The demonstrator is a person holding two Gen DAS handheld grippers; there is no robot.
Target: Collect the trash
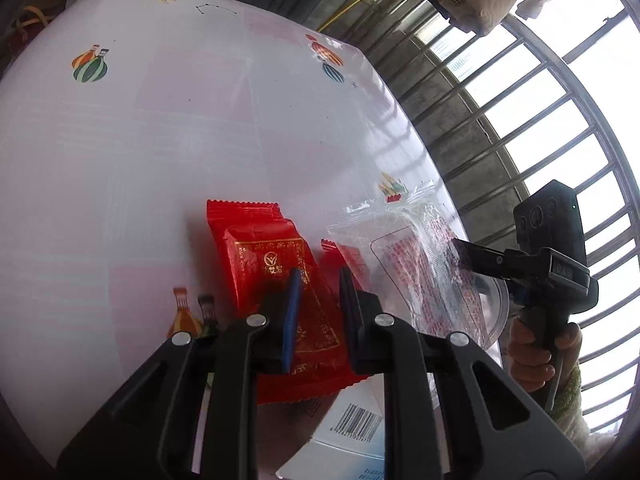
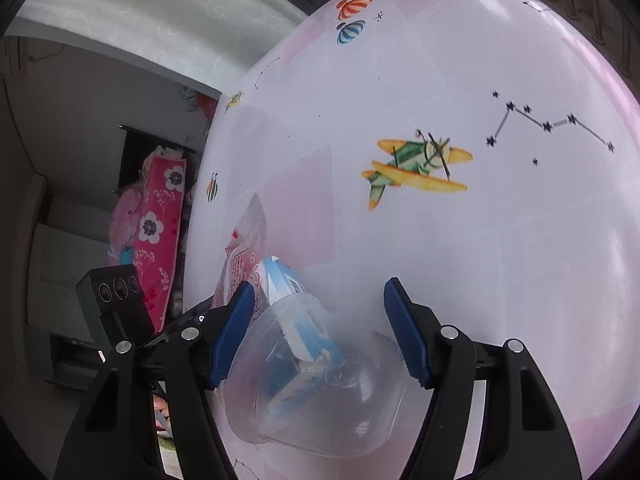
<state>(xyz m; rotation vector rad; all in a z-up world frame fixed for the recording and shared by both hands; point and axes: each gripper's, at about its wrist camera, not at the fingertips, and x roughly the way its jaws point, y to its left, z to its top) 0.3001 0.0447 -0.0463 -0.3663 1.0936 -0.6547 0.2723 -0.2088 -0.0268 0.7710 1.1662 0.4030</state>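
left gripper (image 1: 318, 280) over the red foil snack wrapper with gold print (image 1: 280, 264), fingers narrowed to a small gap straddling the wrapper's near part; cannot tell whether the pads press the foil yet, no lift visible. wrapper flat on the white-and-pink patterned worktop (image 1: 160, 140), long axis running away from the fingers and slightly left, serrated far end toward worktop centre. clear crinkled plastic bag with red print (image 1: 404, 248) just right of it, overlapping; white-and-blue carton with a barcode (image 1: 352, 420) at the near edge, partly under the wrapper.

right gripper (image 2: 320, 328) spread wide, grasping nothing, fingers either side of a clear plastic tub (image 2: 320, 392) without touching; carton end (image 2: 288, 280) seen through and beyond the tub. in the left view one right finger (image 1: 466, 256) reaches into the clear bag area, hand (image 1: 536, 352) on the grip.

left hand nearer the red wrapper, right nearer tub and bag. trash bunched at the near worktop edge; wide bare worktop beyond, window bars (image 1: 540, 120) to the right. judgement: next is closing and lifting; risk of dragging the overlapping bag.
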